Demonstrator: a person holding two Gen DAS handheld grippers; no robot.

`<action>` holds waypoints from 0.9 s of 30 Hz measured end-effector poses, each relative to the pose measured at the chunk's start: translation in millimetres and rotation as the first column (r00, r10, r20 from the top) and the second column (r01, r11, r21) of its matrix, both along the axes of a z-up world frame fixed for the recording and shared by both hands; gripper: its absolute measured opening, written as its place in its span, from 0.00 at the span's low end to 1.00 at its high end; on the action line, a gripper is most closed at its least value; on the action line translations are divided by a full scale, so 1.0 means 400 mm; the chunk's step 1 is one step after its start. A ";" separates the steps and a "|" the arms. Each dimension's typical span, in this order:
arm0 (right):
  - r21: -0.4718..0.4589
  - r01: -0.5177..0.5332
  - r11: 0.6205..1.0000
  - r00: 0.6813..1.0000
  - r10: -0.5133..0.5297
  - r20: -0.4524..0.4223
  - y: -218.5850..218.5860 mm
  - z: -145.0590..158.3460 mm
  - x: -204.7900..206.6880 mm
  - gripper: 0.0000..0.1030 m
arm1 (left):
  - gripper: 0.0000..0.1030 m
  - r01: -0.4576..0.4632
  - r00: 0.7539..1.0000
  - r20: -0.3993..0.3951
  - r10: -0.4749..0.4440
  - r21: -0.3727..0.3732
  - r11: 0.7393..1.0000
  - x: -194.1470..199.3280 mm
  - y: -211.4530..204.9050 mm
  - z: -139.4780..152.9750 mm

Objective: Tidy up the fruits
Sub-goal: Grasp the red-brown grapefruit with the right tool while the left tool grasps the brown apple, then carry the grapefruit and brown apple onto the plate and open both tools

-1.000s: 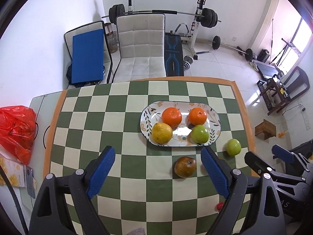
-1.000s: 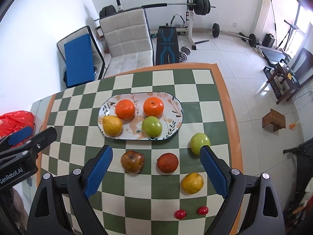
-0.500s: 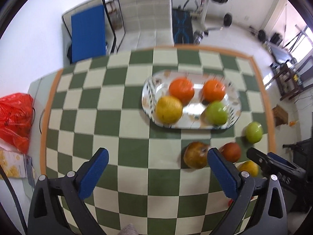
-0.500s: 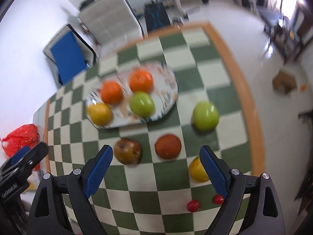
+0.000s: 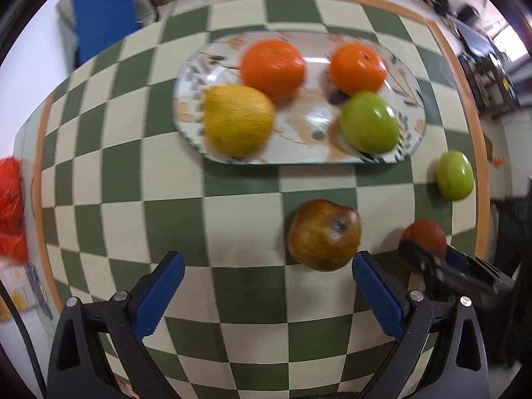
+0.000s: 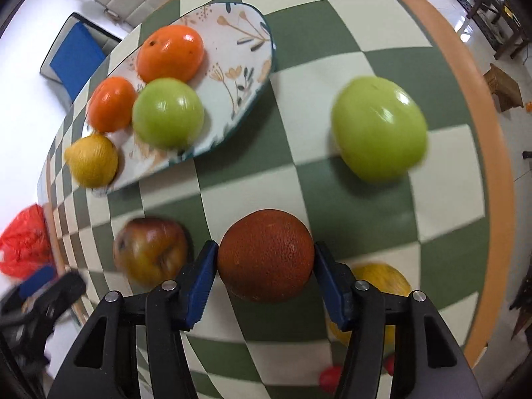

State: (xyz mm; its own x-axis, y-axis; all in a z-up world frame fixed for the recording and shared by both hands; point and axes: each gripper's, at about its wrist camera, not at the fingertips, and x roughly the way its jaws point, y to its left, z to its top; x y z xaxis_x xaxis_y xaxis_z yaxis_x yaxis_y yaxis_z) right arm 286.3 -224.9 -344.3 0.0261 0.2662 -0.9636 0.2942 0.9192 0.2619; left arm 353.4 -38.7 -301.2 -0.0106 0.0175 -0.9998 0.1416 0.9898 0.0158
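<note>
Between the right gripper's (image 6: 266,266) blue fingers (image 6: 199,282) now sits the dark red orange (image 6: 266,254), on the checkered table (image 6: 349,26). A second ago those fingers hung wide apart, high above the whole spread; they have since dropped low and narrowed until both pads touch the fruit's sides, so the grasp looks made or very nearly so. From that orange, the brown apple (image 6: 151,254) lies at 9 o'clock, the loose green apple (image 6: 379,129) at 1 o'clock, and the floral plate (image 6: 246,33), which holds two oranges, a green apple and a lemon, at 11 o'clock. The left gripper (image 5: 266,286) has also come down; its fingers stand wide apart and empty, with the brown apple at 1 o'clock. Likely next is a lift towards the plate.
</note>
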 end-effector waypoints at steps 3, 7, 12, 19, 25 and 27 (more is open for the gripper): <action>-0.019 -0.037 0.999 0.999 0.037 0.003 0.008 0.015 -0.046 0.58 | 1.00 0.051 0.998 -0.041 -0.052 -0.013 0.999 0.013 -0.041 -0.038; -0.037 -0.068 0.997 0.998 0.068 0.009 0.041 0.019 -0.067 0.58 | 0.88 0.119 0.989 -0.087 -0.119 -0.006 0.993 0.026 -0.089 -0.100; -0.037 -0.087 0.996 0.996 0.087 0.001 0.063 0.017 -0.072 0.58 | 0.53 0.124 0.990 -0.071 -0.124 -0.015 0.992 0.015 -0.093 -0.111; -0.032 -0.155 0.987 0.988 0.155 -0.003 0.125 0.001 -0.060 0.58 | 0.53 -0.012 0.998 -0.068 0.011 -0.018 1.000 -0.080 0.047 -0.090; -0.060 -0.201 0.978 0.979 0.200 -0.034 0.199 -0.054 -0.042 0.59 | 0.54 -0.087 0.993 -0.082 0.084 -0.024 0.996 -0.132 0.125 -0.123; -0.065 -0.218 0.974 0.975 0.215 -0.047 0.215 -0.062 -0.040 0.59 | 0.54 -0.083 0.994 -0.076 0.082 -0.020 0.996 -0.134 0.125 -0.122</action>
